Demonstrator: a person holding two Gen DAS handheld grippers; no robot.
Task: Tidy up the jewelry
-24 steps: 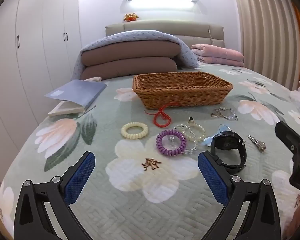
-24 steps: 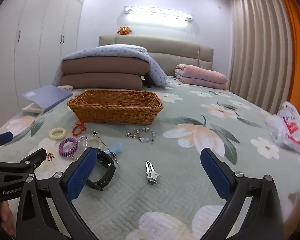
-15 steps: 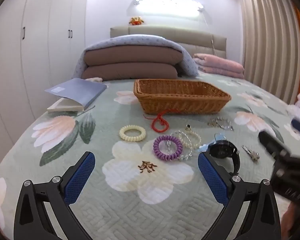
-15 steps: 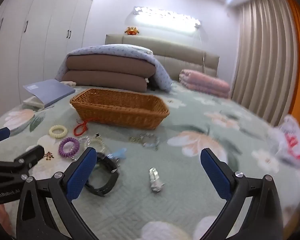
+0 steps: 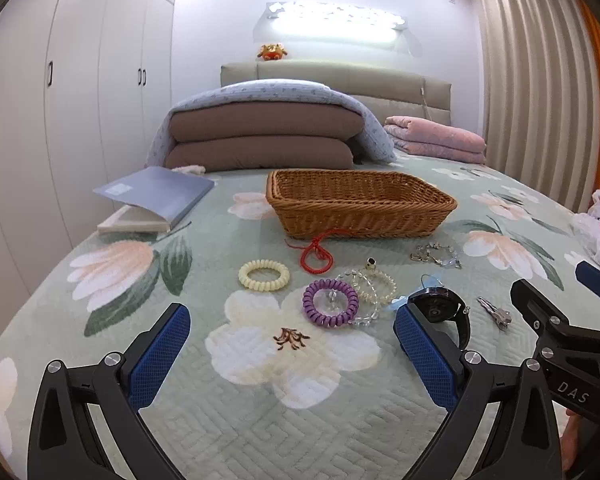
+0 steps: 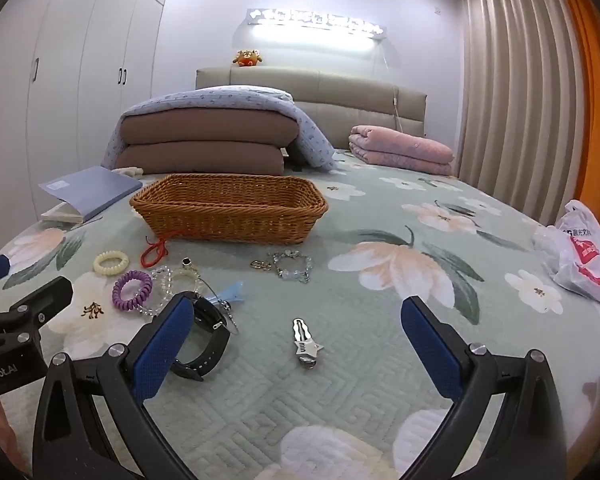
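Note:
A wicker basket [image 5: 360,210] [image 6: 228,212] stands on the flowered bed. In front of it lie a red cord [image 5: 316,256], a cream coil hair tie [image 5: 263,275], a purple coil hair tie [image 5: 330,308], bead bracelets [image 5: 370,280], a black watch [image 5: 444,312] [image 6: 204,340], a crystal bracelet [image 6: 290,266] and a silver star hair clip [image 6: 306,344]. My left gripper [image 5: 290,352] is open and empty, just short of the purple tie. My right gripper [image 6: 296,354] is open and empty, with the star clip between its fingers.
A blue book [image 5: 156,196] lies at the left. Stacked brown cushions under a blue quilt [image 5: 264,136] and a folded pink blanket [image 5: 436,142] lie behind the basket. A plastic bag [image 6: 580,252] lies at the right edge. Wardrobes line the left wall.
Both cameras have tilted up and come slightly lower, showing more of the room. The jewelry has not moved. Both grippers stay open.

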